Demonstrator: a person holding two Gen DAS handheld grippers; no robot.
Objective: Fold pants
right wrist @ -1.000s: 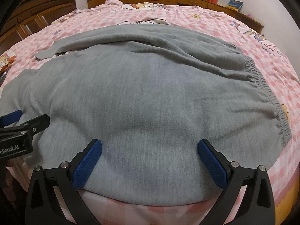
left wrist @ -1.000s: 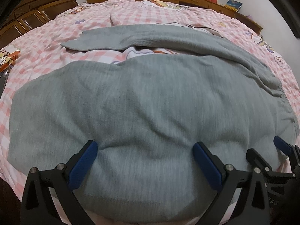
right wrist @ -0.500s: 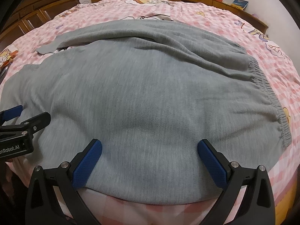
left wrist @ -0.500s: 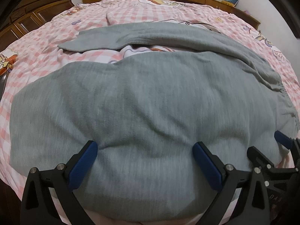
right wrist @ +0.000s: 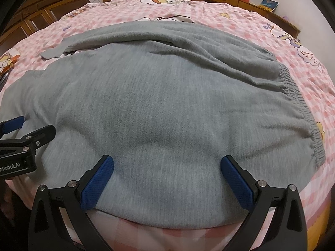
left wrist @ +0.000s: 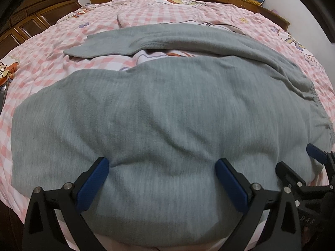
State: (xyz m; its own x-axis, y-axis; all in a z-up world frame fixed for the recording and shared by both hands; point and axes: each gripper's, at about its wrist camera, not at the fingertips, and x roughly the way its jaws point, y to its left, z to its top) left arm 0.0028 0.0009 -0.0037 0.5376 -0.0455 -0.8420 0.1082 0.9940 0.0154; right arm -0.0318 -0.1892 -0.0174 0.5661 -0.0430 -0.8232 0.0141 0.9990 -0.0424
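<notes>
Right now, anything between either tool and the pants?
Nothing visible. Both the left tool and right tool are open, right over the near edge of the grey pants on the bed.

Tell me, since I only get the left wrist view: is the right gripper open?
Observer: Yes. The right gripper is open, its fingers spread over the near edge of the grey pants.
Operator: Any cloth pinched?
Observer: No, nothing is clamped between them.
Operator: Where does the waistband end?
Observer: The elastic waistband runs down the pants' right side. Its near end lies right of that gripper, on the pink checked bedsheet.
</notes>
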